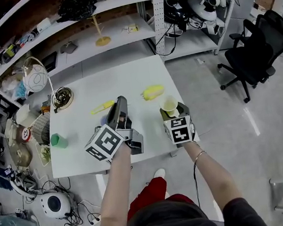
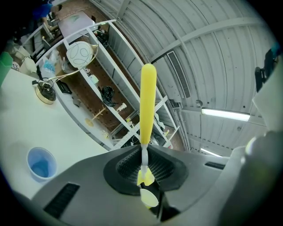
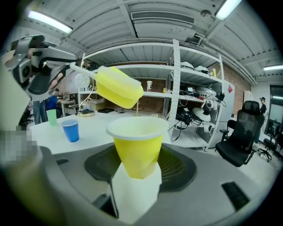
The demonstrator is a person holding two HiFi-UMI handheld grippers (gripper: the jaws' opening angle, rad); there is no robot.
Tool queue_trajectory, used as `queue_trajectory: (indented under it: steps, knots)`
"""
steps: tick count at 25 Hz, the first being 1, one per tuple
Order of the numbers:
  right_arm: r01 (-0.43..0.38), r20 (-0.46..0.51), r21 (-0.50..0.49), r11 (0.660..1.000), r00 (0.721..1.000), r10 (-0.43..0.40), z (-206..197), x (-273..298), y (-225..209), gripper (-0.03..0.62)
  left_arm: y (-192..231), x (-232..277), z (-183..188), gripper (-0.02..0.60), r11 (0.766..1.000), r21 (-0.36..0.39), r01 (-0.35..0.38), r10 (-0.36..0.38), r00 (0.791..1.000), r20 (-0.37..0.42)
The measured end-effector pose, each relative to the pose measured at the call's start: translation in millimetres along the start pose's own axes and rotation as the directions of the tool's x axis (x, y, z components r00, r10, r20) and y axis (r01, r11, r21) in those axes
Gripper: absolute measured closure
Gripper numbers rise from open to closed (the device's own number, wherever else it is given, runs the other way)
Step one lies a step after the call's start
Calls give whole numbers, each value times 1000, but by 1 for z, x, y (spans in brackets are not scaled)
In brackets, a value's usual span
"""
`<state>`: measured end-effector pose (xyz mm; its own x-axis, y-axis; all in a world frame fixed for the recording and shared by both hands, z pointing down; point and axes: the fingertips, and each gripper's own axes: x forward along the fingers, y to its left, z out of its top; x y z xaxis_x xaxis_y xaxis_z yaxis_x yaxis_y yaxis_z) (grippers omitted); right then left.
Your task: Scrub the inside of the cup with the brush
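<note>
clamped left gripper (image 2: 146,178) fingers on thin neck of brush (image 2: 148,101). pinched cup (image 3: 137,145) near base in right gripper (image 3: 136,181) fingers, mouth up, over desk (image 1: 127,81). held brush head near rim, outside cup. judged step: lining up, scrubbing not begun. needed next: tipping brush head down into mouth, holding cup steady.

Smooth, matt plastic on the yellow cup (image 3: 136,148), white at the rim. Glossy yellow plastic on the brush (image 2: 147,103), with a translucent whitish stem. Matt white tabletop (image 1: 128,86). Smooth, plastic-looking blue cup (image 3: 70,129).
</note>
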<state>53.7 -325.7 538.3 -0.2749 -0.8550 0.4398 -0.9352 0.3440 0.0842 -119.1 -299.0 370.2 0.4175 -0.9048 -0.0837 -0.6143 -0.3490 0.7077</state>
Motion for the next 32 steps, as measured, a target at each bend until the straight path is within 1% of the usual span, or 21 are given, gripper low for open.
queue_trajectory:
  steps: [3,10,16,23,32]
  knots:
    - [3,1,15,1000,1000,-3,-1,7,-2,339,7,9,-7,541,1000,8,-18,18,1000,-16]
    - [-9,-52,28,1000,999,10,-12,20,-7,339,15,33,-24,541,999,29,-42,44,998,-50]
    - [-29,-51,44,999,998,32,-13,33,-4,339,18,51,-32,541,996,66,-62,66,996,-63]
    - [-40,-92,37,999,995,43,-27,43,1,339,29,63,-44,541,994,76,-85,91,992,-85]
    - [-55,-101,52,997,993,60,-34,58,5,339,50,78,-63,541,988,94,-121,132,983,-130]
